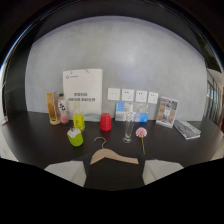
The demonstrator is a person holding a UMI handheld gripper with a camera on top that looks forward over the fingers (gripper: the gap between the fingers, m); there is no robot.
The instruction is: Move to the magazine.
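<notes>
Basically, the claw (112,172) sits low at the near edge of the dark bench (30,132), two pale fingers (65,172) well spread with nothing between them; dark body in the gap. Just ahead of the fingers lies a wooden hanger (114,158), flat on the bench, hook pointing away. Beyond it, left, a small lime-green object with a white top (75,136). Right of the hanger, a clear tall glass (129,128) stands upright, and a pink flower (142,133) is just beside it, stem running back toward the claw. Farther back, a red spool (105,121) near the middle, a yellow bottle (78,120) to its left, then a tall amber bottle (52,108) and a small clear bottle with a label (62,107) beside it. A white paper bag (83,89) stands against the grey wall (150,55). Blue-and-white packets (131,112) sit behind the glass; four wall switches (133,95) above them. An upright picture card (167,111) stands right of those. The magazine (187,129) lies flat at the far right of the bench, well apart from the claw, just past the picture card. Cover print is unreadable.
</notes>
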